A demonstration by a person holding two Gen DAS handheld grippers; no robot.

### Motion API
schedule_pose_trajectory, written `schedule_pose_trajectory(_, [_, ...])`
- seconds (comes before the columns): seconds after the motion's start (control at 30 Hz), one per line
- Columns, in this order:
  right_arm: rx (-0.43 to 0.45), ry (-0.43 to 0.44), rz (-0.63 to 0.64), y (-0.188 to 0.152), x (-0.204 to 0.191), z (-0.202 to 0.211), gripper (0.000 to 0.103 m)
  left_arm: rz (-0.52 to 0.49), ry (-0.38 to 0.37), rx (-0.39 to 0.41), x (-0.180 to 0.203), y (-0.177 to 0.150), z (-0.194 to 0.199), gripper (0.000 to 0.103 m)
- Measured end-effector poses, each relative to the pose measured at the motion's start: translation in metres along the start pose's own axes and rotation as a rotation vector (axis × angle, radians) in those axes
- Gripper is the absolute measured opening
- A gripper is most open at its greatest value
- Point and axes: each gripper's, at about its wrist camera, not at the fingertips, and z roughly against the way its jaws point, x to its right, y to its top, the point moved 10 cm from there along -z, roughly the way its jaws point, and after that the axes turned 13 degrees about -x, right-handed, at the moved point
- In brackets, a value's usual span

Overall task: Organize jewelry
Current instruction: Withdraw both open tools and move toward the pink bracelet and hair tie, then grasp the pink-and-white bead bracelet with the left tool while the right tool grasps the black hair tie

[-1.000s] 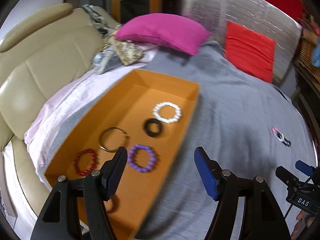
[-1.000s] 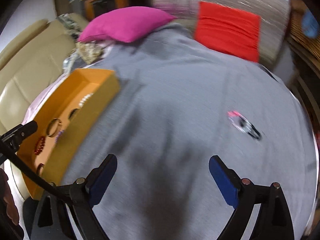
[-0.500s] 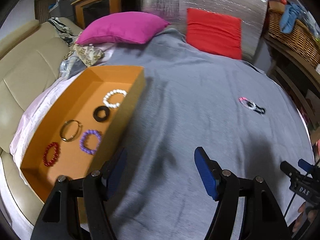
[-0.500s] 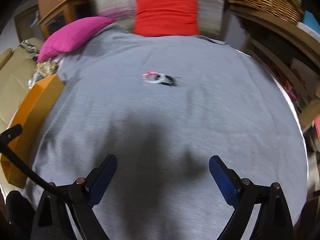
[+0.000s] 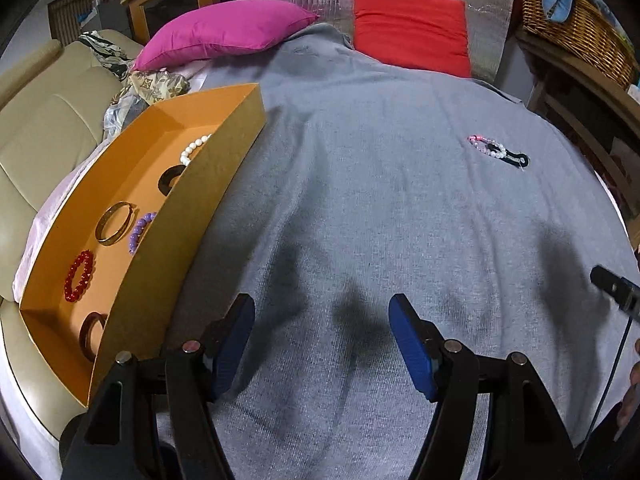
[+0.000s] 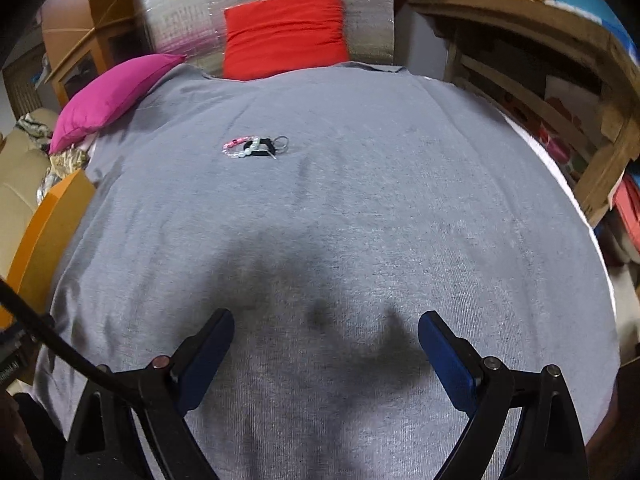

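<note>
— Left wrist view: what is the left claw (image 5: 322,340) doing?

— It is hanging over the grey blanket (image 5: 360,200) with its blue pads spread wide and nothing between them. Just to its left, the orange box (image 5: 192,216) is sitting on the blanket's edge, beside the beige sofa (image 5: 44,128).

— What is lying in the box?

— A red bead bracelet (image 5: 79,276), a gold bangle (image 5: 114,227), a purple bead bracelet (image 5: 138,230) partly hidden by the near wall, a black ring (image 5: 170,179), a white bead bracelet (image 5: 194,147) and a dark brown bangle (image 5: 91,334) at the near end.

— And the right claw (image 6: 326,346)?

— It is also gaping wide and gripping nothing, casting its shadow on the blanket. Well ahead of it, a small cluster is resting on the cloth: a pink and white bead bracelet (image 6: 238,149) touching a black band (image 6: 260,147), with a thin metal ring (image 6: 282,141) at the far end. That cluster is lying well apart from the box.

— What is sitting beyond?

— A magenta pillow (image 6: 108,98) and a red cushion (image 6: 284,30) are leaning at the blanket's far end, and a wicker basket (image 5: 576,20) is standing on a wooden shelf (image 6: 560,92) to the right.
</note>
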Motion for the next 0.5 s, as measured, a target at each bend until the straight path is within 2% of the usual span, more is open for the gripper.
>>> schedule_pose_trajectory(0.03, [-0.004,0.019,-0.010,0.005,0.001,-0.001,0.094,0.000,0.000,0.001,0.001,0.001,0.000,0.070])
schedule_pose_trajectory(0.13, [0.001,0.047,-0.016,0.030,-0.005,-0.006,0.083,-0.004,-0.005,-0.002,0.005,0.006,-0.004,0.070])
schedule_pose_trajectory(0.2, [0.000,0.085,-0.010,0.051,-0.015,-0.013,0.082,-0.015,-0.017,-0.008,0.011,0.015,-0.007,0.070])
schedule_pose_trajectory(0.27, [0.000,0.082,0.017,0.073,-0.026,-0.022,0.074,-0.029,-0.023,-0.002,0.019,0.029,-0.009,0.070])
schedule_pose_trajectory(0.5, [-0.021,0.090,0.065,0.129,-0.044,-0.054,0.067,-0.103,-0.061,0.005,0.064,0.085,-0.028,0.070])
